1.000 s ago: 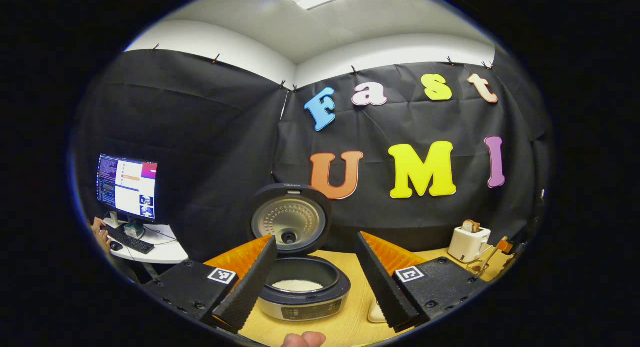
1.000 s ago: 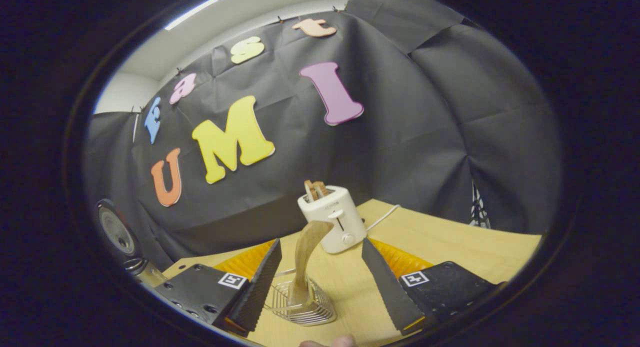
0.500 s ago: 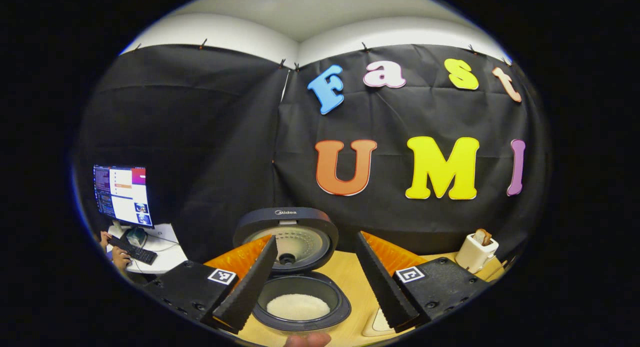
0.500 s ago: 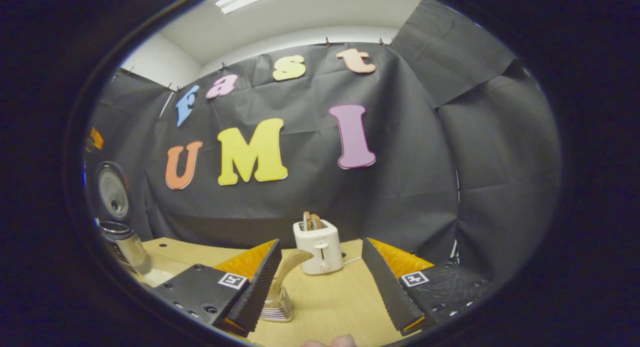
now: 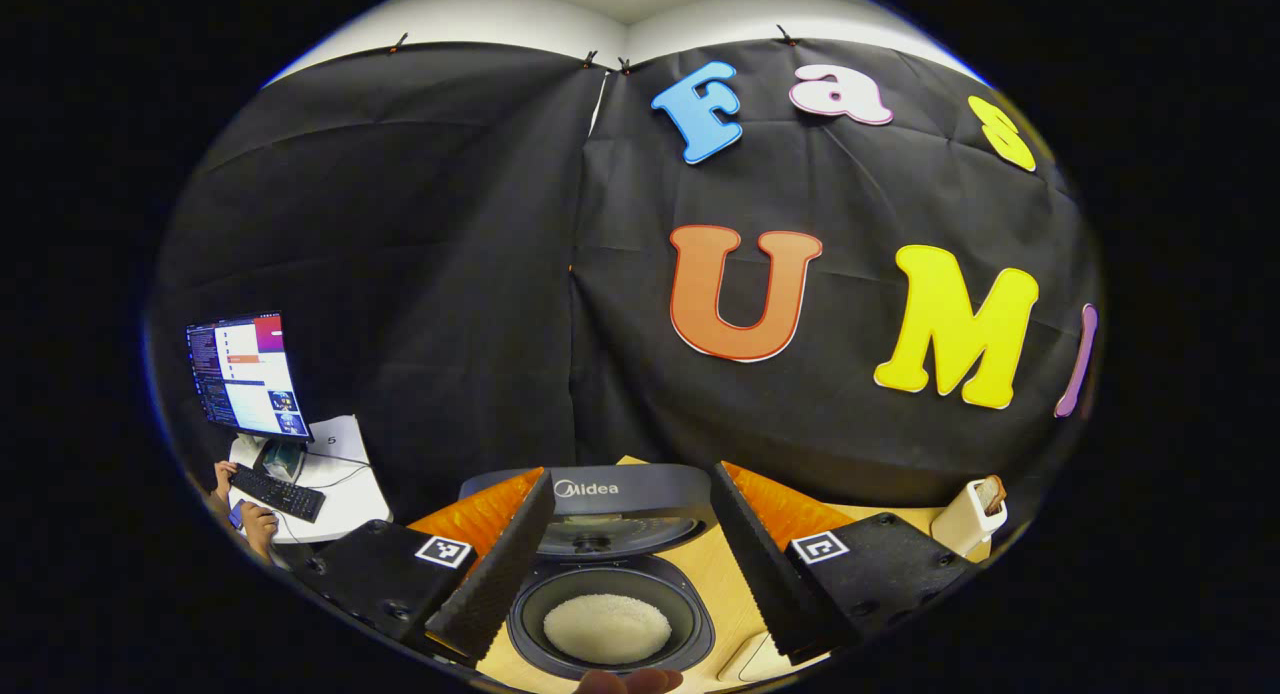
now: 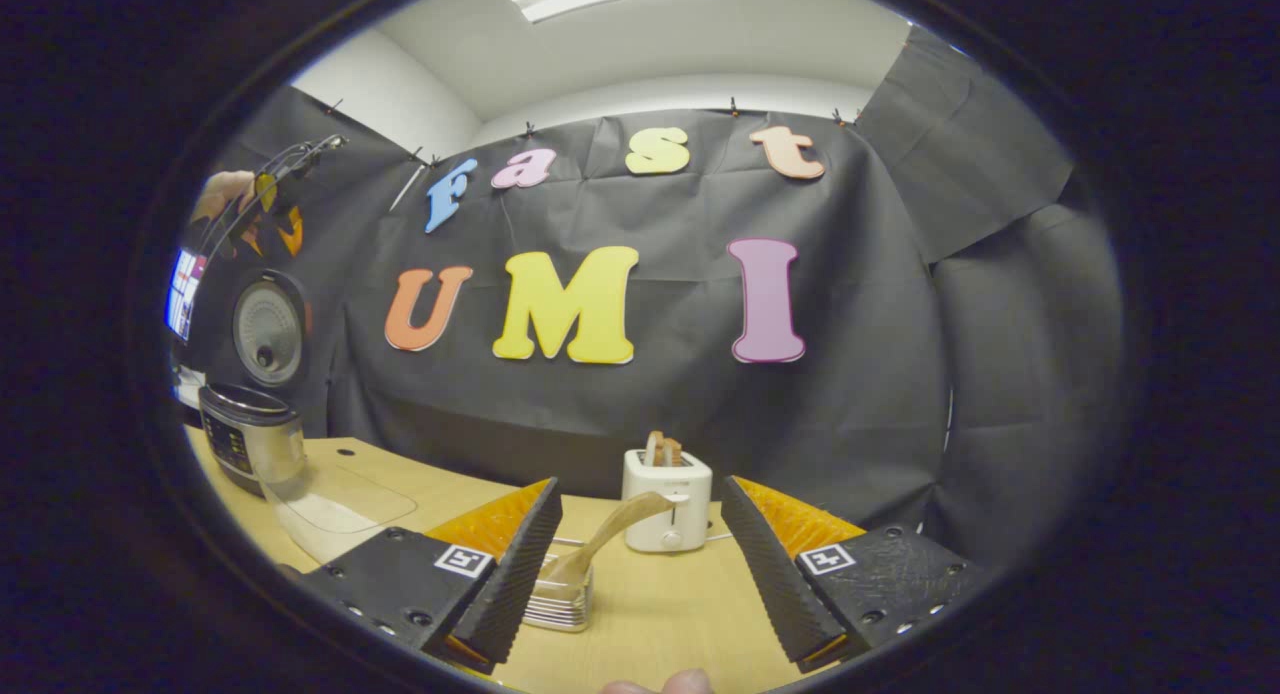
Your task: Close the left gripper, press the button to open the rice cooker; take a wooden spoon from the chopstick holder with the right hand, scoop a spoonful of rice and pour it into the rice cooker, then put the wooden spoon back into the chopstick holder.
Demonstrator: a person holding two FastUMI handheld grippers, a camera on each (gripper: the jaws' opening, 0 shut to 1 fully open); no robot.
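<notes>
**Spoon back in the holder, both claws clear**

The table [image 6: 650,614] carried everything. On its left end sat the rice cooker [image 5: 610,614], lid [image 5: 615,504] tipped up and back, a pale bed of rice [image 5: 607,627] in the pot. In the right gripper view the same cooker [image 6: 250,434] stood far off to my left, lid up against the black cloth.

My left claw [image 5: 625,599] hung over the open pot, fingers spread wide, nothing between them. A second earlier it saw the cooker more from the front; by this moment it looked almost straight down into the pot, so I had brought it closer and above.

My right claw [image 6: 640,594] was also spread and empty. The wire chopstick holder [image 6: 560,599] stood near its left finger, the wooden spoon [image 6: 610,539] leaning in it, handle slanting up toward the toaster [image 6: 667,499] behind. A second before, holder and spoon sat larger between the fingers; by now they looked smaller and farther, so I had drawn back after letting go.

Judgement: rice in the pot, spoon returned, task essentially done.
</notes>
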